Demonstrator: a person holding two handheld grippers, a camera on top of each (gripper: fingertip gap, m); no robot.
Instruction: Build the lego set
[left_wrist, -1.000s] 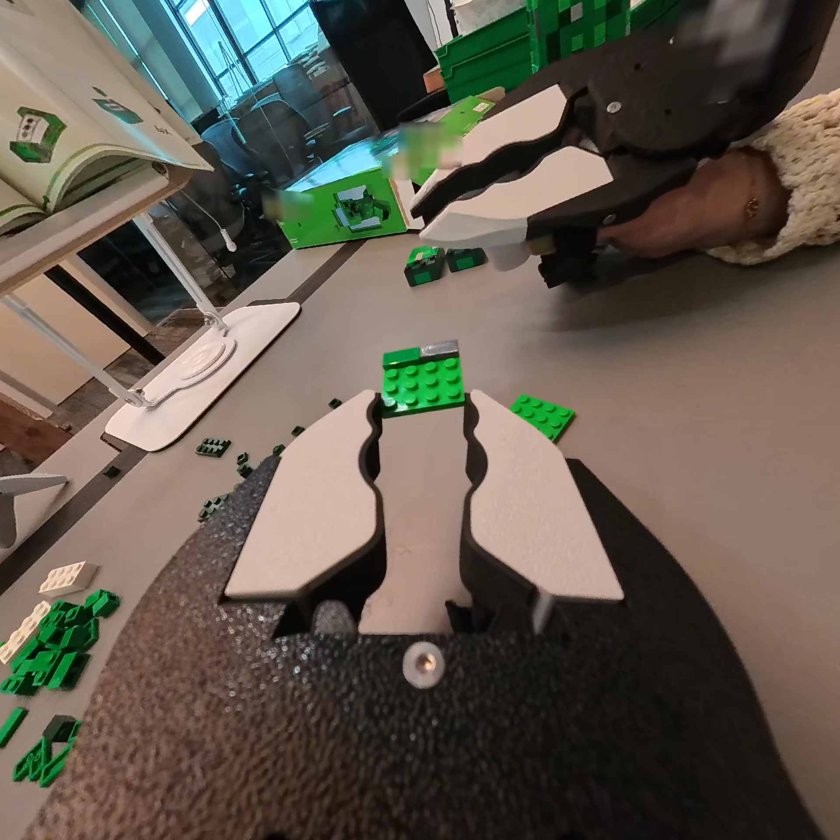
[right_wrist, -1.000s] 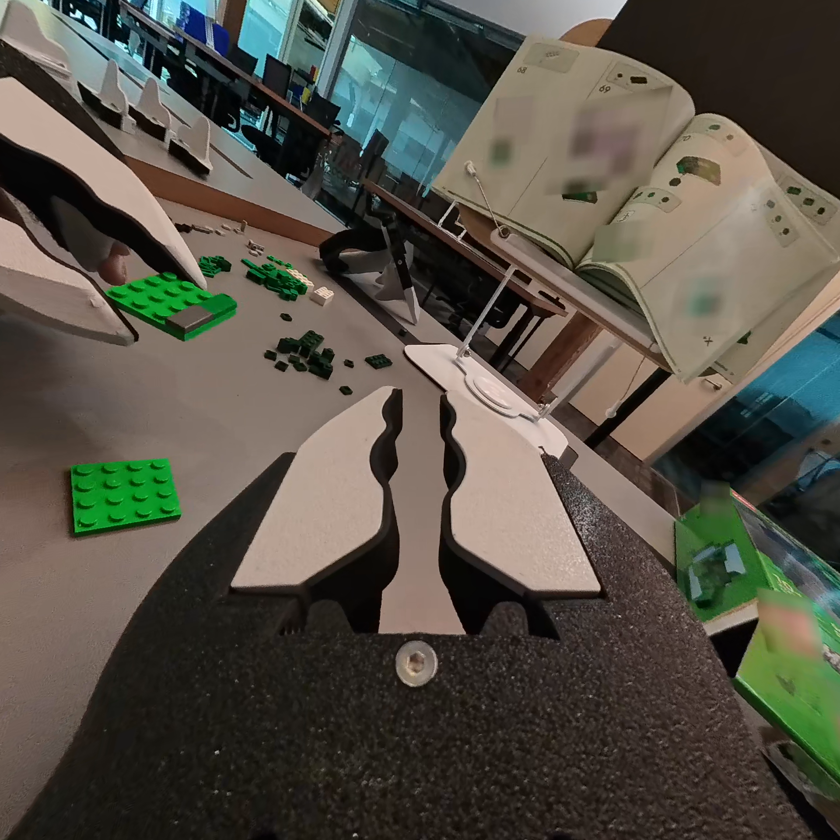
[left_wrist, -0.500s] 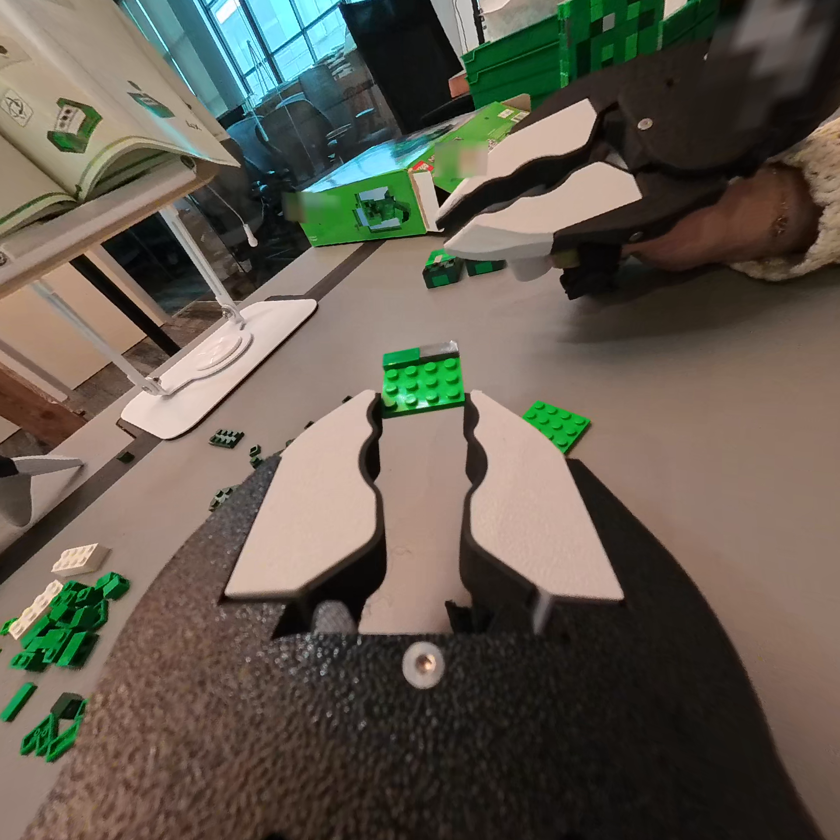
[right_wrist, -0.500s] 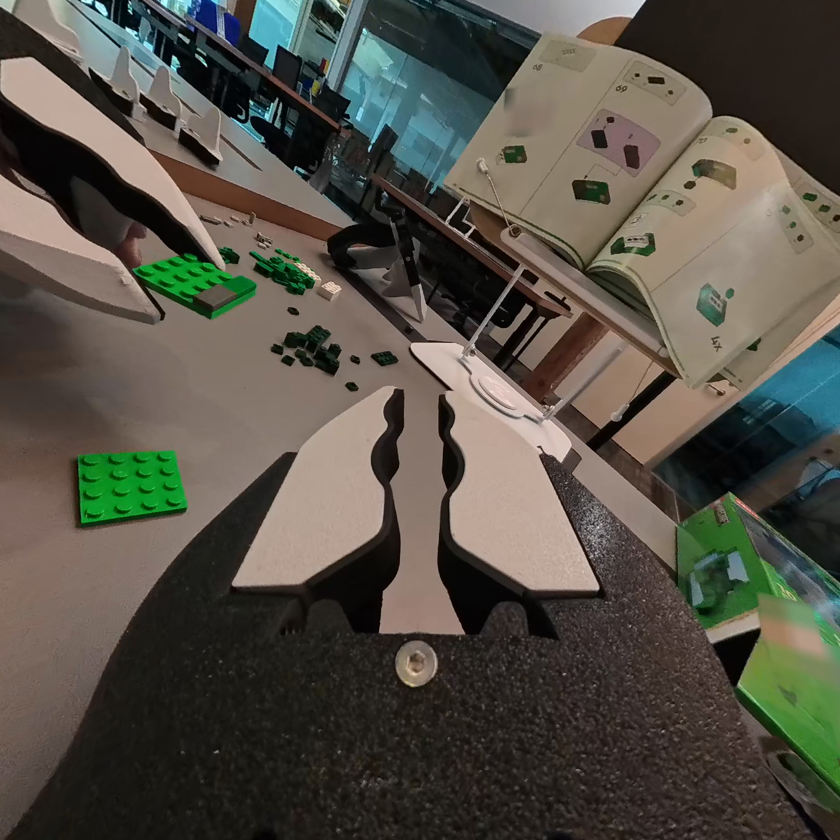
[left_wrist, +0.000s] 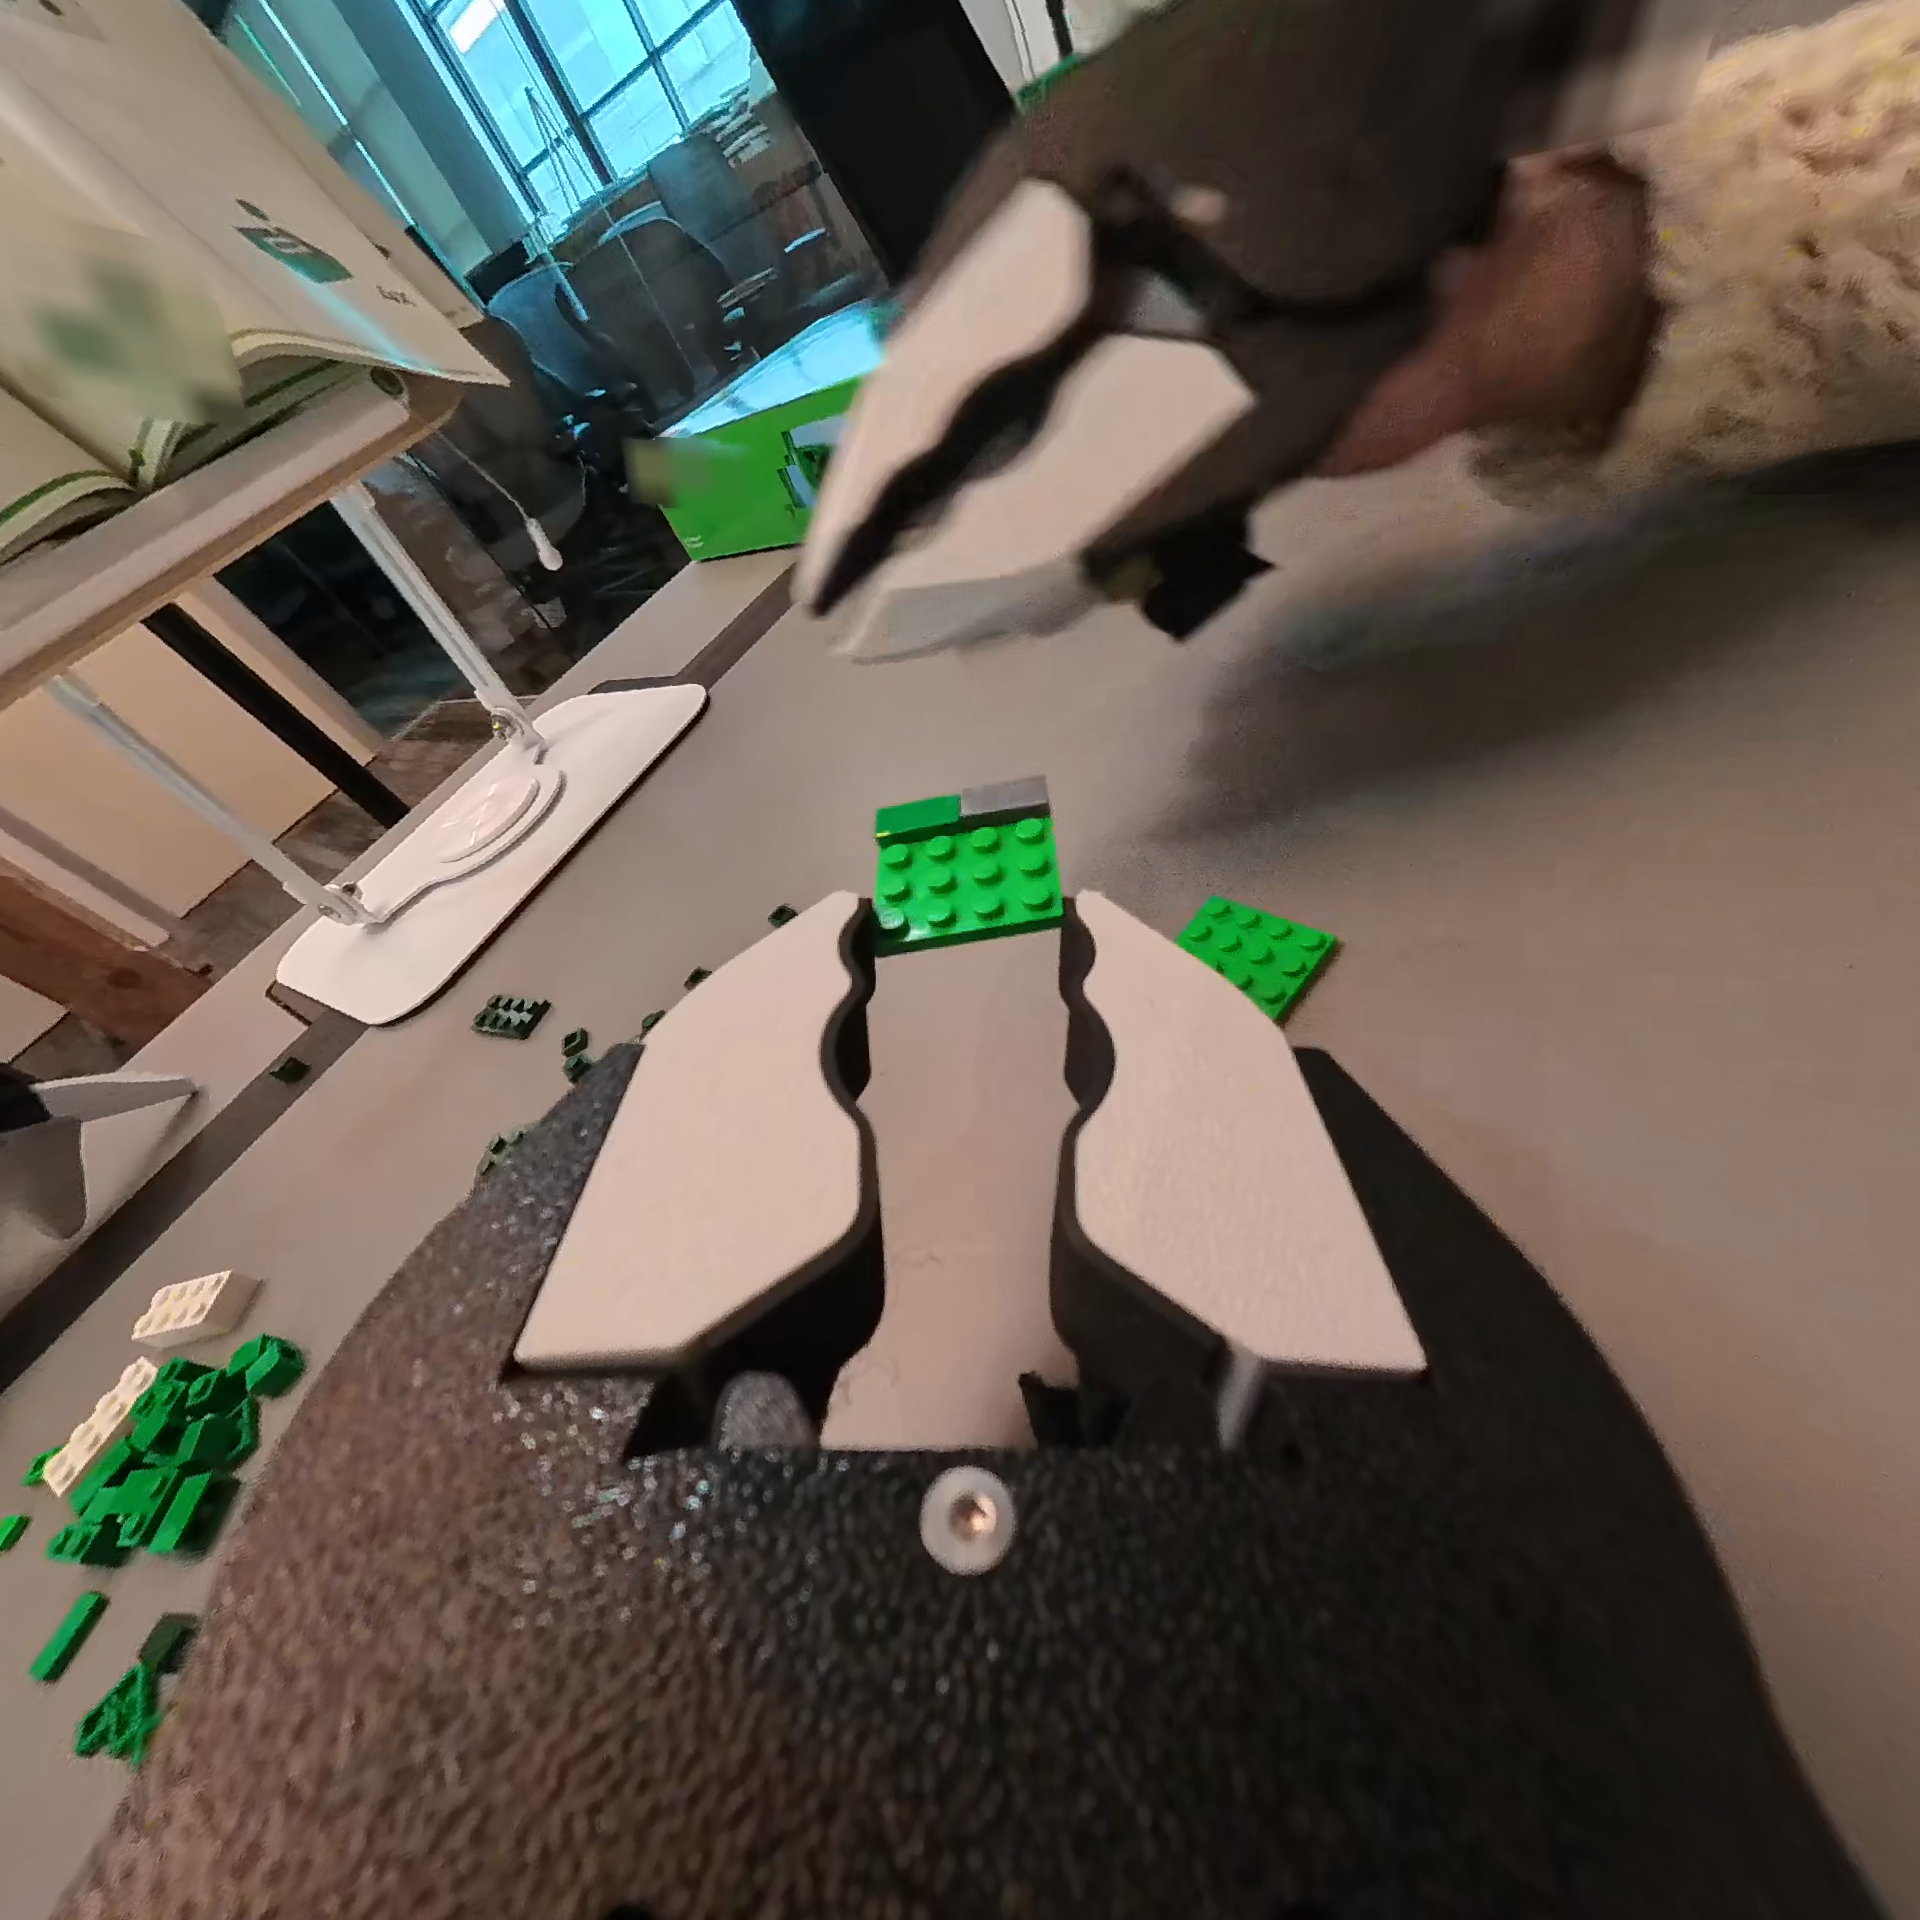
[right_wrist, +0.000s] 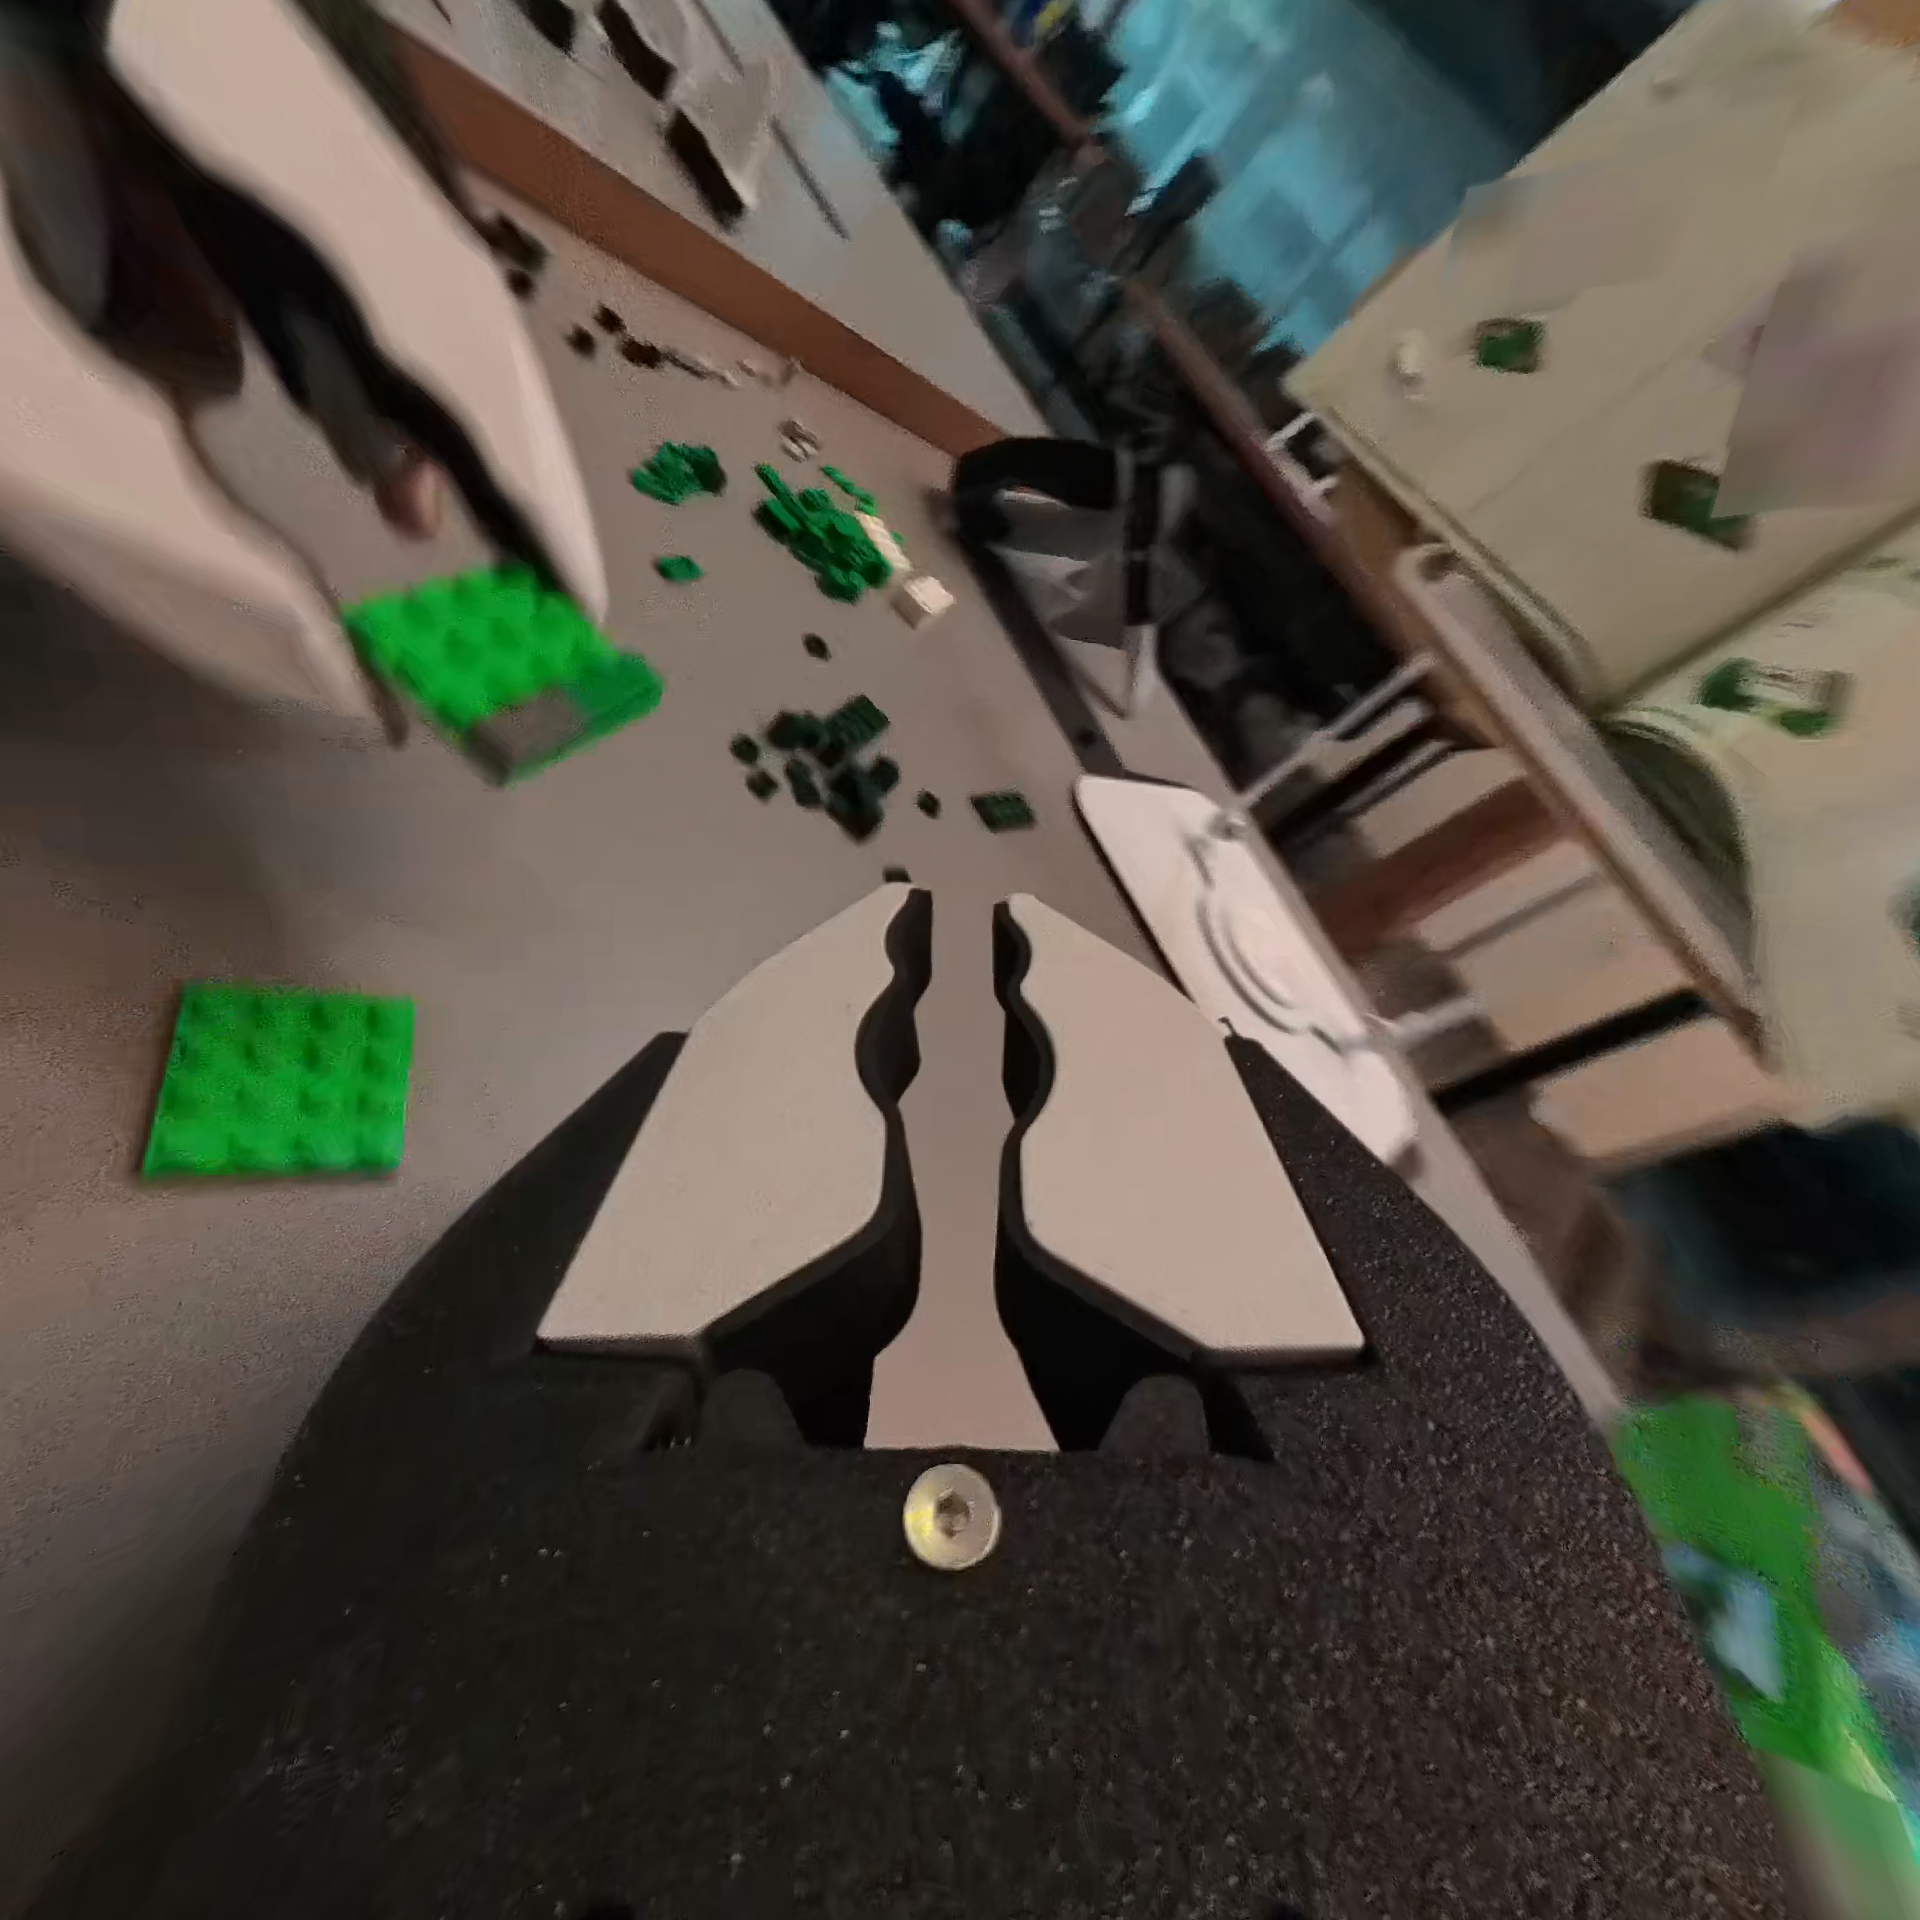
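The grey table (left_wrist: 1558, 1039) carries everything. At its far edge a white stand (left_wrist: 488, 831) holds an open instruction booklet (right_wrist: 1558, 343); its pages show pictures of green parts, but the print is blurred or masked and I leave it unread. A green box (left_wrist: 743, 488) behind also carries masked printing.

The left gripper (left_wrist: 966, 914) lies low over the table, fingers spread with bare table between them. Its tips flank the near edge of the green plate (left_wrist: 971, 883), which lies straight ahead and carries a grey tile (left_wrist: 1003, 798) and a green tile on its far row. Whether the tips touch the plate I cannot tell.

The right gripper (right_wrist: 961, 904) is in the air above and beyond that plate, motion-blurred, fingers close together with a narrow gap and nothing between them. It points toward the scattered dark green pieces (right_wrist: 831, 758), which lie just ahead of its tips.

A loose square green plate (right_wrist: 281, 1086) lies flat to that gripper's left, just beside the left gripper's right finger. I judge the left gripper nearer both plates.

Bright green and white bricks (left_wrist: 145, 1455) sit heaped at the left.
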